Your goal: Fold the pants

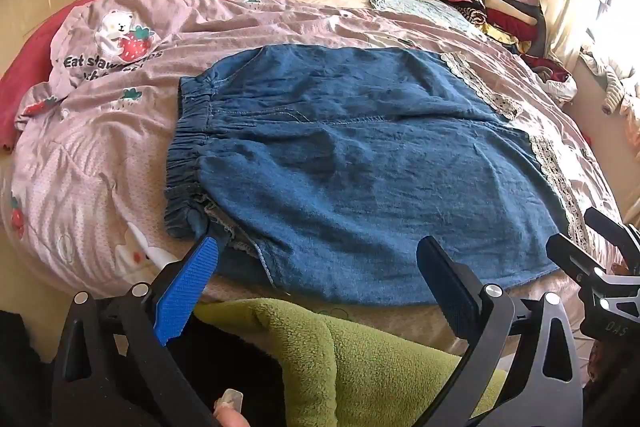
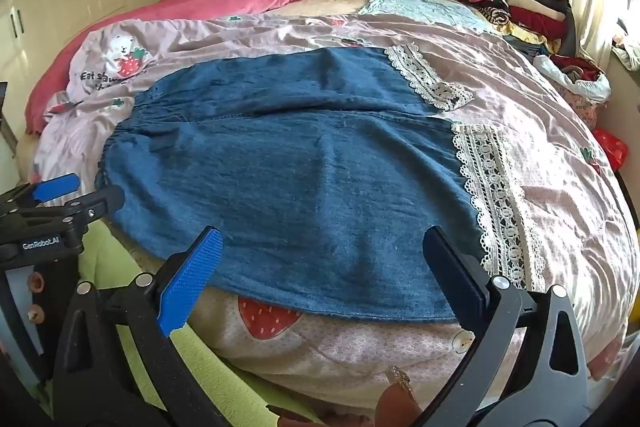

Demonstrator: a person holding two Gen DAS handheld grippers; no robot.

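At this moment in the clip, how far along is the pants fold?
Done: the blue pants lie spread flat on the pink bedcover, waistband to the left, lace-trimmed leg hems to the right. In hand: nothing; the left gripper and right gripper are both open at the near edge of the pants, gripping no fabric. Left: every fold; no part of the pants is doubled over.

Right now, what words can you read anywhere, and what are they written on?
"Eat s..." on the pink bear-and-strawberry quilt; the rest and the line below are creased, unreadable.
"GenRobot.AI" on the black left gripper.
"DAS" on the black right gripper.
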